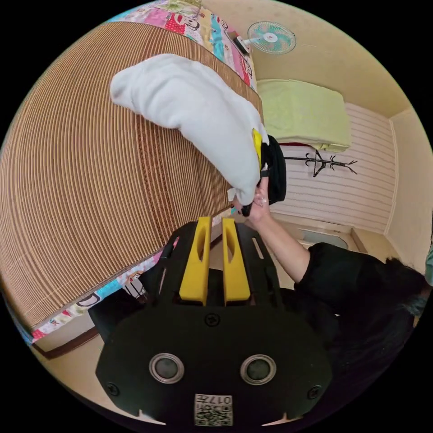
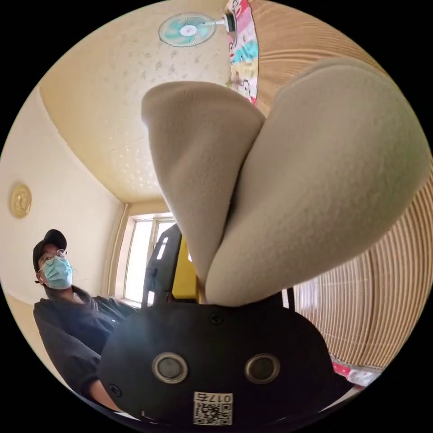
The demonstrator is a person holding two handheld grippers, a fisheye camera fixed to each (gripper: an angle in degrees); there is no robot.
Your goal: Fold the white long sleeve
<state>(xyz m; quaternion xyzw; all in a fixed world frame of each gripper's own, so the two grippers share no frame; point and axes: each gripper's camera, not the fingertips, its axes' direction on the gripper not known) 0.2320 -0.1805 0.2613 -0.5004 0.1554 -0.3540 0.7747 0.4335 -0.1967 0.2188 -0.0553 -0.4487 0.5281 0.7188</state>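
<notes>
The right hand-held gripper point(image 1: 258, 178) is clamped on a bunched edge of the white long sleeve point(image 1: 189, 108), lifting it off the woven mat point(image 1: 81, 180) on the bed while the far end droops toward the mat. In the right gripper view the cloth point(image 2: 288, 189) billows out of the jaws in two lobes. The left hand-held gripper point(image 1: 215, 225) hangs back with its jaws together, holding nothing. The risk: that bunched grip could slip, or the folds could land crumpled and uneven.
</notes>
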